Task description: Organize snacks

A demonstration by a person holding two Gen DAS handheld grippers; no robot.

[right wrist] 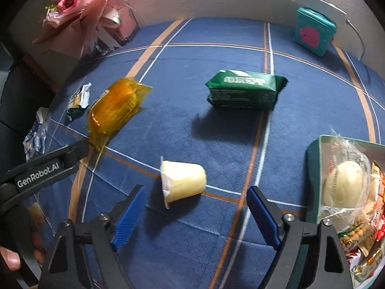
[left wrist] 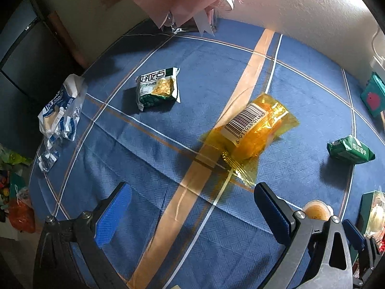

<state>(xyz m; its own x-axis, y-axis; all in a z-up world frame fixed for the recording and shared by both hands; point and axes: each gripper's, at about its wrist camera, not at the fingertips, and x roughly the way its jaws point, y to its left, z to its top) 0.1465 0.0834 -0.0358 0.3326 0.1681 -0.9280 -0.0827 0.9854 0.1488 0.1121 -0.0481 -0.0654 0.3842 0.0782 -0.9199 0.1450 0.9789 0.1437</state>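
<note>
An orange transparent snack packet (left wrist: 252,134) lies on the blue tablecloth just ahead of my open, empty left gripper (left wrist: 192,200); it also shows in the right wrist view (right wrist: 113,110). A yellow pudding cup (right wrist: 184,180) lies on its side just ahead of my open, empty right gripper (right wrist: 196,202); part of it shows in the left wrist view (left wrist: 316,210). A green packet (right wrist: 243,89) lies further back, also in the left wrist view (left wrist: 350,150). A green-and-white cracker packet (left wrist: 158,88) and a blue-white wrapper (left wrist: 60,113) lie to the left. A green box (right wrist: 312,159) at right holds several snacks.
A pink flower bouquet (right wrist: 91,2) stands at the back left by the wall. A teal tin with a pink shape (right wrist: 314,31) stands at the back right. The table's left edge drops off near the blue-white wrapper. The left gripper's body (right wrist: 43,171) reaches in from the left.
</note>
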